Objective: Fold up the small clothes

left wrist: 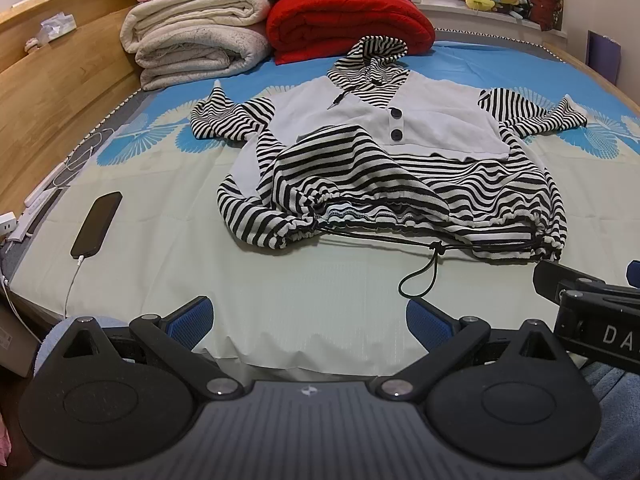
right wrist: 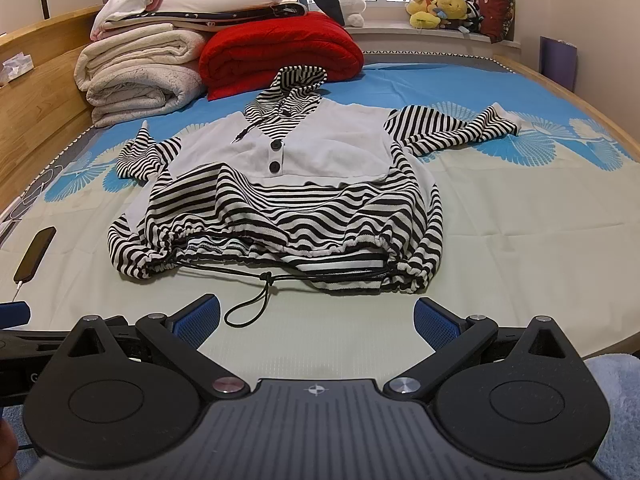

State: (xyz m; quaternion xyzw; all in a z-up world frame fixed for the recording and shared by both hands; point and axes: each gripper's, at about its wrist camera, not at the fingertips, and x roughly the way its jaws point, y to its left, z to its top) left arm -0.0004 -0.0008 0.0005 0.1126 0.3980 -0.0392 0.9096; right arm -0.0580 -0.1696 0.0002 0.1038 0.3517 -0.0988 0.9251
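Observation:
A small black-and-white striped hoodie [left wrist: 400, 152] [right wrist: 288, 200] with a white chest panel lies spread on the bed, hood away from me and both sleeves out sideways. Its lower left hem is flipped up over the front. A black drawstring loop [left wrist: 420, 276] [right wrist: 252, 304] trails from the hem toward me. My left gripper [left wrist: 310, 322] hovers open short of the hem, nothing between its blue pads. My right gripper [right wrist: 316, 320] is also open and empty, just short of the hem's right half. The right gripper's black body [left wrist: 592, 304] shows at the left view's right edge.
Folded cream blankets [left wrist: 196, 40] and a red quilt [left wrist: 348, 20] are stacked at the bed's far end. A black phone [left wrist: 96, 224] on a charging cable lies left of the hoodie. A wooden bed frame [left wrist: 52, 92] runs along the left. Plush toys [right wrist: 440, 8] sit on the windowsill.

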